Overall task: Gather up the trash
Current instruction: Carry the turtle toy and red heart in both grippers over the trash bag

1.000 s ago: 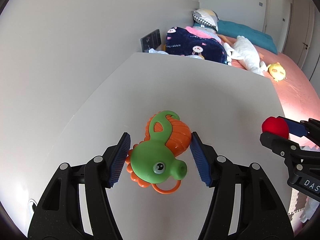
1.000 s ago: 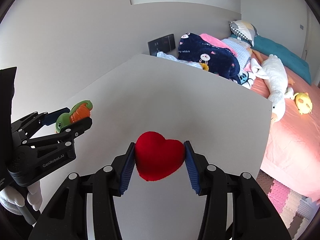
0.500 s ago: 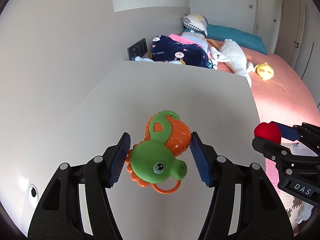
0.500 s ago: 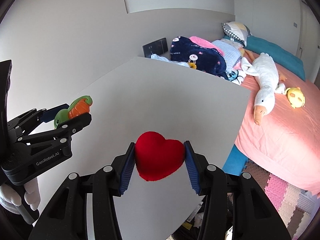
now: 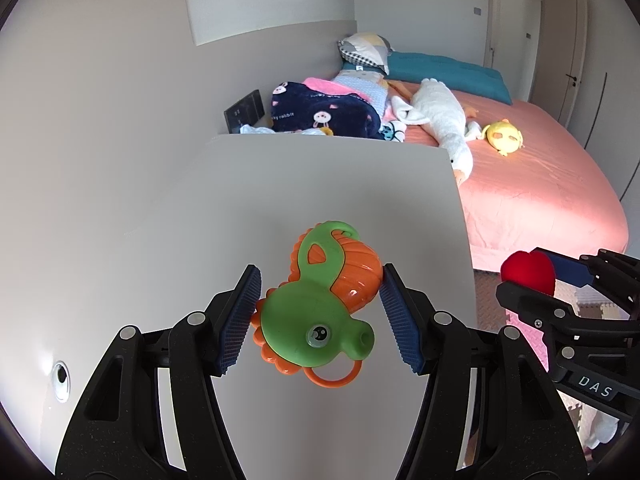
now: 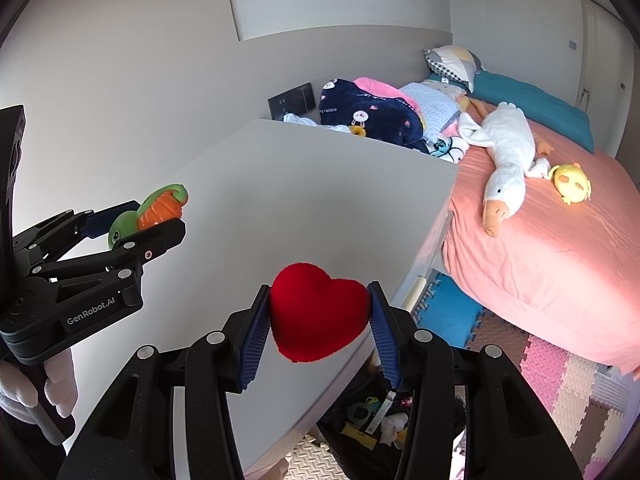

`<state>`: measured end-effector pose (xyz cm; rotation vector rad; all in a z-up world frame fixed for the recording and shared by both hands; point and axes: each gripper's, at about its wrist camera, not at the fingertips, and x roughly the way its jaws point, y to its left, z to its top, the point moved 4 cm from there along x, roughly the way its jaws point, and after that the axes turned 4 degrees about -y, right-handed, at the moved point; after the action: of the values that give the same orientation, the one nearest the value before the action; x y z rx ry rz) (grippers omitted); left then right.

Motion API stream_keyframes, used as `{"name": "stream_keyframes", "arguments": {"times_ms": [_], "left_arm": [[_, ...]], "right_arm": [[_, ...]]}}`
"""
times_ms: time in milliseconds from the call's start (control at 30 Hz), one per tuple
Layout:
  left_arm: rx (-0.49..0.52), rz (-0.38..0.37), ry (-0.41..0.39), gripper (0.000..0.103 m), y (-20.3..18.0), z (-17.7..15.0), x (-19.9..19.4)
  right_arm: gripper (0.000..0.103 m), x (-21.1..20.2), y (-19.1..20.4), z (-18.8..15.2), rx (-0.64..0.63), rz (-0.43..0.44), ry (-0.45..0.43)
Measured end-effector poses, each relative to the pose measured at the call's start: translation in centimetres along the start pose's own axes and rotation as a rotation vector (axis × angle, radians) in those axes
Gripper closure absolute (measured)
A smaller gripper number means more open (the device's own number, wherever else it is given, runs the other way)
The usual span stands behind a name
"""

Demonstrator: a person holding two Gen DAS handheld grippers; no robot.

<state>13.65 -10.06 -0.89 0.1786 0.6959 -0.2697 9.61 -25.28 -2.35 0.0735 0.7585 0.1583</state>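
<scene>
My left gripper (image 5: 320, 314) is shut on a green and orange toy seahorse (image 5: 320, 320) and holds it above the white table (image 5: 320, 184). It also shows at the left of the right wrist view (image 6: 148, 216). My right gripper (image 6: 318, 322) is shut on a red plush heart (image 6: 318, 322), held over the table's right edge. The heart also shows at the right of the left wrist view (image 5: 528, 272). Below the table edge, a dark bin (image 6: 372, 416) holds several small items.
A pink bed (image 6: 560, 264) stands to the right with a white plush goose (image 6: 506, 156), a yellow plush chick (image 6: 570, 182), a navy blanket (image 6: 368, 114) and pillows. Foam floor mats (image 6: 560, 376) lie below. A grey wall (image 5: 100, 120) runs along the table's left side.
Both grippers have pulled back and to the right with their toys. The table's right edge, the floor mats and the dark bin have come into the right wrist view.
</scene>
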Motion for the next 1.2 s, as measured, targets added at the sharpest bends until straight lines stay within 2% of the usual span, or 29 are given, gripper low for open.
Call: {"name": "stream_keyframes", "arguments": {"times_ms": [533, 1200], "left_arm": [[0.044, -0.062, -0.005, 0.043, -5.6, -0.8, -1.2], [0.107, -0.176, -0.007, 0.043, -13.3, -1.0, -1.3]], "right_arm": [[0.054, -3.6, -4.4, -2.8, 0.052, -0.05, -0.024], [0.054, -8.1, -11.6, -5.8, 0.128, -0.18, -0.055]]}}
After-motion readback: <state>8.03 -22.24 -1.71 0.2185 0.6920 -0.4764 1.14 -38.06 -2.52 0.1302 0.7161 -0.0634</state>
